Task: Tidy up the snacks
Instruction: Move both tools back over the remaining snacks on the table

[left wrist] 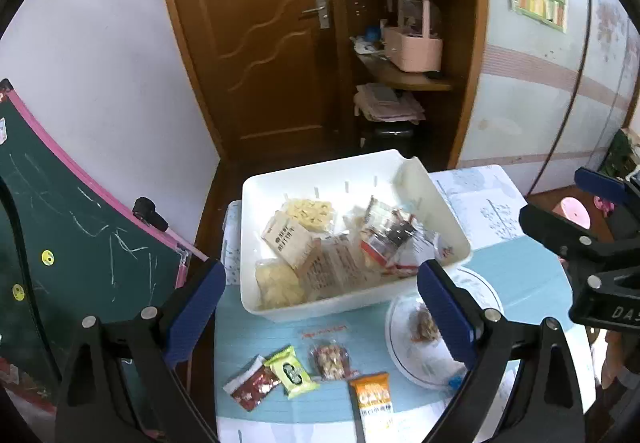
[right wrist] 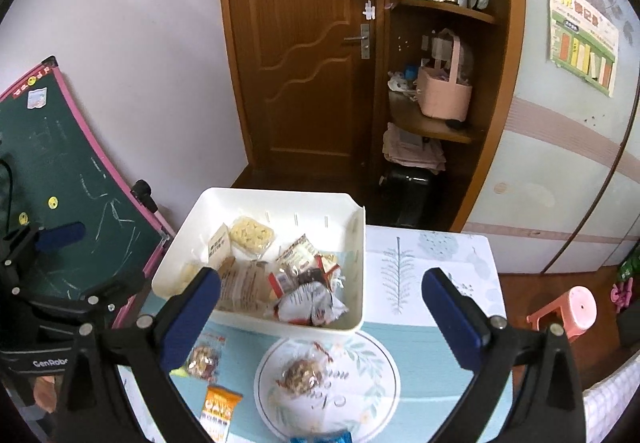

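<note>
Both hand-held grippers, left (left wrist: 320,303) and right (right wrist: 320,307), gape wide, empty. Loose packets (left wrist: 294,371) wait at the surface's near edge. Grab one by its middle, drop into bin (left wrist: 352,307).

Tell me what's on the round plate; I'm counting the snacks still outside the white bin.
On the plate lies one clear-wrapped nutty snack. A blue wrapper overlaps its near rim, cut off by the frame. In the left wrist view a finger covers part of the plate.
</note>
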`<act>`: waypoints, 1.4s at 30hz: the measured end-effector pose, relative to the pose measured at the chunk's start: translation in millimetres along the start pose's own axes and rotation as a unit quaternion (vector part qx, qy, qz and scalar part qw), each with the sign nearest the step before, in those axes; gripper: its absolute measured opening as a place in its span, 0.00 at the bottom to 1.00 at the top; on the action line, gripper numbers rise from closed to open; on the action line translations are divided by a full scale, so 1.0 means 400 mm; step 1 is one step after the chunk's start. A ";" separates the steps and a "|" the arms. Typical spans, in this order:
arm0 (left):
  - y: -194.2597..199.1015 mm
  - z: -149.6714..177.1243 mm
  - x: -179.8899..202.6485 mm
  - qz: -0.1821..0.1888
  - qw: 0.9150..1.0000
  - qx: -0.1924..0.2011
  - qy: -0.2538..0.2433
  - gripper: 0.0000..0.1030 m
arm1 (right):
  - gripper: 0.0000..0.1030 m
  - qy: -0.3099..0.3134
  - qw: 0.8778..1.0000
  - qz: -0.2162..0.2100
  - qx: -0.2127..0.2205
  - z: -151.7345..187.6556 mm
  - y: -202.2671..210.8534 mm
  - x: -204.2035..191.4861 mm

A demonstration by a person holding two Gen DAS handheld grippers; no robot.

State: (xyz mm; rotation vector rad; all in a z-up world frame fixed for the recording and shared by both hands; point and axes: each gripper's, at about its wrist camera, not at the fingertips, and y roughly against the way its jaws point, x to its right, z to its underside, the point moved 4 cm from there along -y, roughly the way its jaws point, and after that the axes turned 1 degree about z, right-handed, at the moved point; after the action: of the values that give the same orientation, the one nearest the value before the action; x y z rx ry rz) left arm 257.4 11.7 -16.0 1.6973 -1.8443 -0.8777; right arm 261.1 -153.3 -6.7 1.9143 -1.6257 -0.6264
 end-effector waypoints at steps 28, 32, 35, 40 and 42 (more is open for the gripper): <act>0.052 0.283 0.117 0.063 0.998 -0.018 -0.009 0.94 | 0.98 -0.001 0.998 0.017 -0.058 0.319 0.062 0.057; 0.003 0.351 0.116 0.047 0.999 -0.027 -0.005 0.94 | 0.98 -0.038 0.997 0.016 -0.072 0.385 0.026 0.093; -0.032 0.400 0.109 0.033 0.999 -0.033 0.001 0.94 | 0.98 -0.054 0.995 0.023 -0.078 0.422 0.000 0.112; -0.106 0.482 0.104 0.031 0.997 -0.069 0.022 0.94 | 0.98 -0.063 0.994 0.014 -0.093 0.487 -0.042 0.116; -0.140 0.513 0.102 0.034 0.995 -0.087 0.032 0.94 | 0.97 -0.058 0.993 0.006 -0.101 0.513 -0.061 0.106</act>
State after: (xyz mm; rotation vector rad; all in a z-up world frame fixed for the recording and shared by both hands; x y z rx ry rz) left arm 142.6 -2.5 -199.2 1.5296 -1.7215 -0.9165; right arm 150.2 -214.1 -175.6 1.7495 -1.5754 -0.8766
